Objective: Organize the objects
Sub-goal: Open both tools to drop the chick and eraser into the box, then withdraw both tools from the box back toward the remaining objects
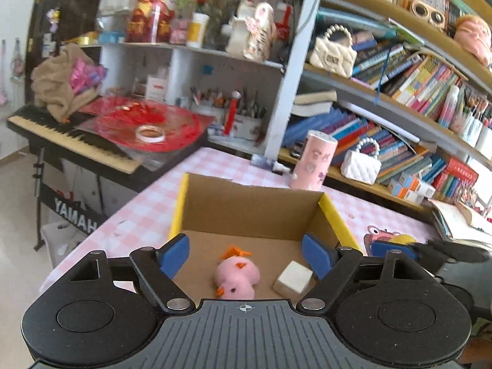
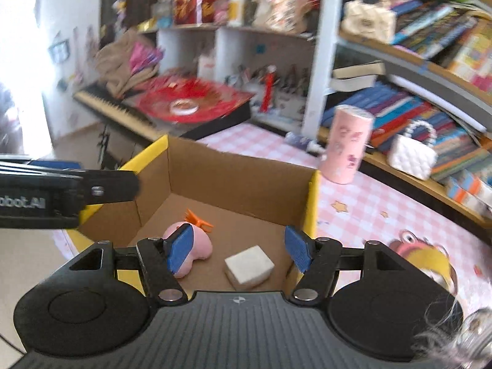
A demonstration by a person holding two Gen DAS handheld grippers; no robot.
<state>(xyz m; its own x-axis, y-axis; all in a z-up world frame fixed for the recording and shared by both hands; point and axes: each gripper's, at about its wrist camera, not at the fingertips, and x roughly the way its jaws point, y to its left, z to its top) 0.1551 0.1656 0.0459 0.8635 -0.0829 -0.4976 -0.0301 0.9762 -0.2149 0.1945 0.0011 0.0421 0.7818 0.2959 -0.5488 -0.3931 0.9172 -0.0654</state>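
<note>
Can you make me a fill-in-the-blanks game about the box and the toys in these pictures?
1. The pink chick lies inside the ____.
2. The thing next to the chick in the box is a white ____.
3. The pink tube stands ____ the box, on the table.
4. Both grippers are open and hold ____.

Missing words: box; block; outside; nothing

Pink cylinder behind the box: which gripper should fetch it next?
Probably right. The pink cylinder stands past the cardboard box's far right corner, on the open right gripper's side.
</note>
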